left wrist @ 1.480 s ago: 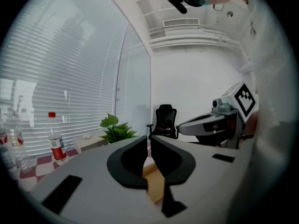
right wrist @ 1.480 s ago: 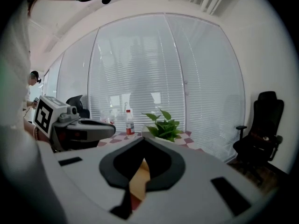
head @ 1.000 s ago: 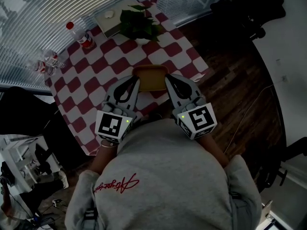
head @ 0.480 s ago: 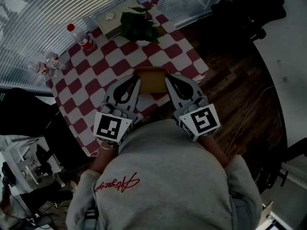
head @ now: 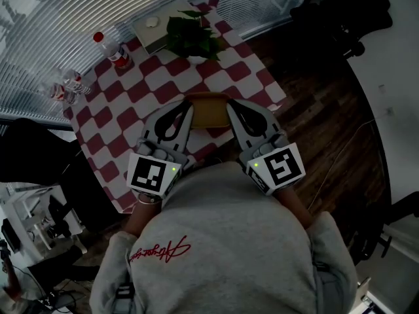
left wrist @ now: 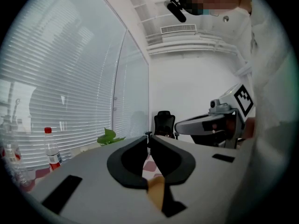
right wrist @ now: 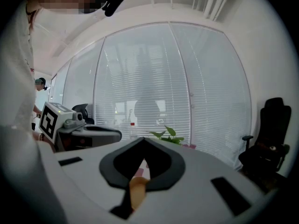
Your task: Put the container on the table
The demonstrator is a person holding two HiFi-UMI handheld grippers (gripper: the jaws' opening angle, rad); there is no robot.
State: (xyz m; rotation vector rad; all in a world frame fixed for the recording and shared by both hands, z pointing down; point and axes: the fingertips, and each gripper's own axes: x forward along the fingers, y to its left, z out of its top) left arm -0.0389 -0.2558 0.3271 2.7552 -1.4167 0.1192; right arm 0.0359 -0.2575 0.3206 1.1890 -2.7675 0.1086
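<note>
Looking on from beside them, I'd say the job's maybe half done. The container (head: 208, 110) hangs at the near edge of the checkered table (head: 131, 93), and it doesn't look set down yet. It's carried between both tools: the left gripper (head: 189, 108) is pinched tight on its left rim and the right gripper (head: 229, 105) on its right rim. Both point roughly level, side by side, out from the person's chest. What's left, I reckon, is to lower it and let go. The plant (head: 191, 34) and bottle (head: 112, 50) sit by the far edge, well apart.
</note>
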